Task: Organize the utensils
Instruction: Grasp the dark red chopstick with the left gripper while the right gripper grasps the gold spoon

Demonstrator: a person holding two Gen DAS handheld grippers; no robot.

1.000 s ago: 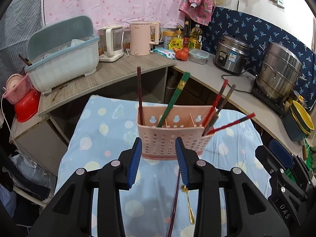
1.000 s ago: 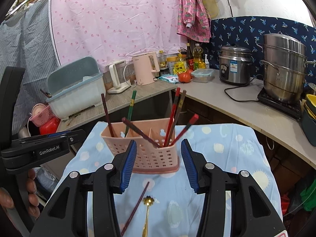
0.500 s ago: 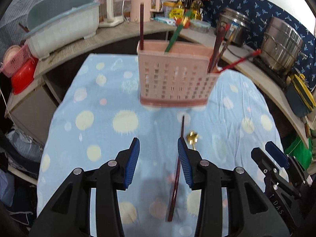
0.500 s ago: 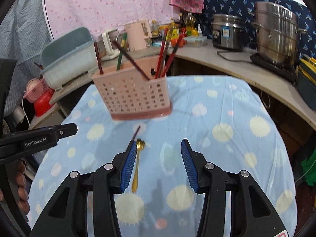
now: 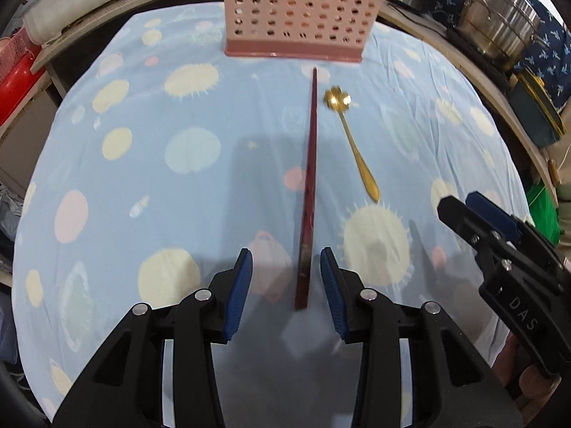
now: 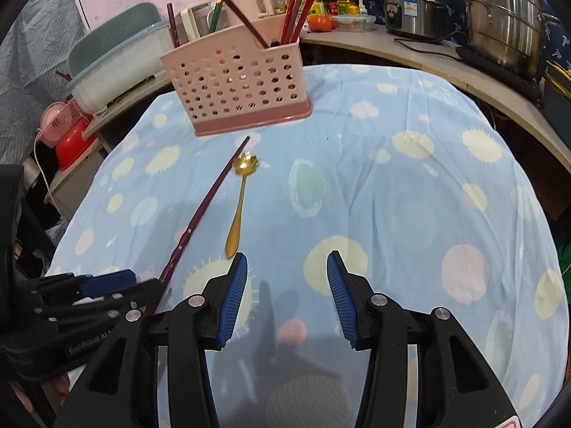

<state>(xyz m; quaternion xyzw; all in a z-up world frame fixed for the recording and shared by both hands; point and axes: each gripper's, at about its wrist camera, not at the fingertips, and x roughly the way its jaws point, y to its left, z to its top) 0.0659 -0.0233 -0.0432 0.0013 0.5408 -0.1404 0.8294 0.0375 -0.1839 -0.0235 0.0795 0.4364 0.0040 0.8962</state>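
- Utensils are seen in two places: several chopsticks (image 6: 298, 1) stand in the pink perforated holder (image 6: 235, 82) at the upper centre, while a dark red chopstick (image 5: 309, 192) and a gold spoon (image 5: 351, 144) lie on the blue spotted cloth (image 5: 178, 178) below it.
- Three compartments of the holder are visible from the right wrist view; in the left wrist view its top is cut off by the frame edge.
- Left gripper (image 5: 286, 287) is spread, the chopstick's near end between its fingers, untouched.
- Right gripper (image 6: 287, 292) is spread over bare cloth, nothing held.
- Near end of the chopstick is hidden behind the left gripper at lower left of the right view.

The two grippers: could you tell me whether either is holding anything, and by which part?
Nothing is held. The left gripper is open astride the near end of the dark red chopstick; the right gripper is open over bare cloth.
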